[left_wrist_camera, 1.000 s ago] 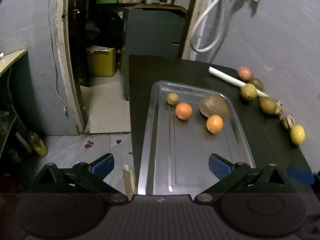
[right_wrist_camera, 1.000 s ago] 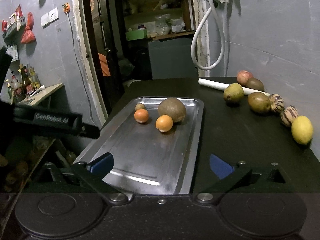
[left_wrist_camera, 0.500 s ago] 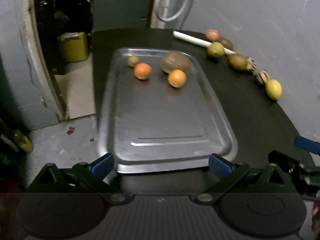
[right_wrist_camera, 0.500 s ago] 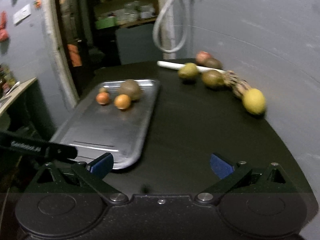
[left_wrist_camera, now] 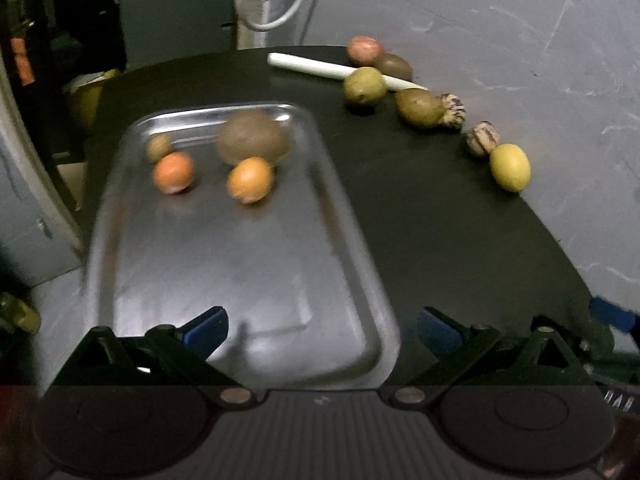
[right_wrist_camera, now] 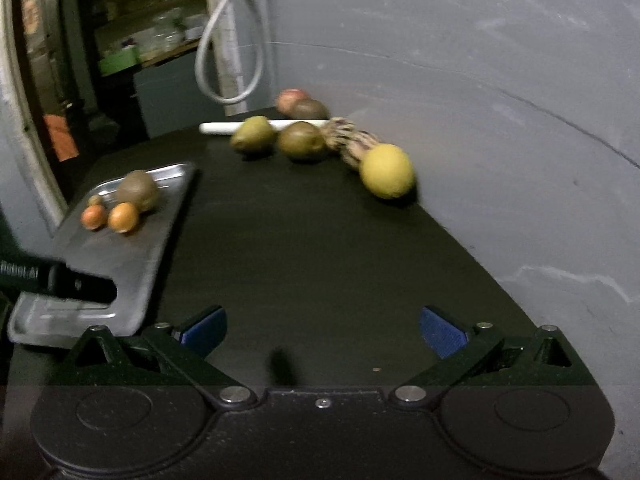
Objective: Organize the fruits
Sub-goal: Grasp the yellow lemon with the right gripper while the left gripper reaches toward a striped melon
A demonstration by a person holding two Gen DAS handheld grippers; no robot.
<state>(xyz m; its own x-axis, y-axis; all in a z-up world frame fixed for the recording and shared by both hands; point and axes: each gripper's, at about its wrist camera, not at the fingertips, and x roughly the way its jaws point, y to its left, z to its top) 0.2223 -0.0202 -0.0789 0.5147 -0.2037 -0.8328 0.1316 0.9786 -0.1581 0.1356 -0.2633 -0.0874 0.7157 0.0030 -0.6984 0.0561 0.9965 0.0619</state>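
Note:
A metal tray (left_wrist_camera: 344,240) (right_wrist_camera: 160,236) lies on the black table's left half. At its far end sit two oranges (left_wrist_camera: 173,172) (left_wrist_camera: 250,179), a large brown fruit (left_wrist_camera: 253,142) (right_wrist_camera: 137,190) and a small brown one (left_wrist_camera: 159,148). Along the wall on the right lie a yellow lemon (left_wrist_camera: 510,167) (right_wrist_camera: 386,171), striped fruits (left_wrist_camera: 482,139), green-brown fruits (left_wrist_camera: 418,107) (left_wrist_camera: 365,85) (right_wrist_camera: 254,134) and a reddish one (left_wrist_camera: 363,49). My left gripper (left_wrist_camera: 322,330) hangs open over the tray's near end. My right gripper (right_wrist_camera: 323,330) is open above the bare table, the lemon ahead to its right.
A white stick (left_wrist_camera: 304,65) lies at the table's far edge between the fruits. A grey wall (right_wrist_camera: 500,80) borders the table on the right. A white hose (right_wrist_camera: 224,60) hangs at the back. Left of the table the floor drops away toward a dark doorway (left_wrist_camera: 40,40).
Both views have swung to the right. The tray slid left in the right wrist view and the lemon came nearer. The left gripper moved forward over the tray's near end.

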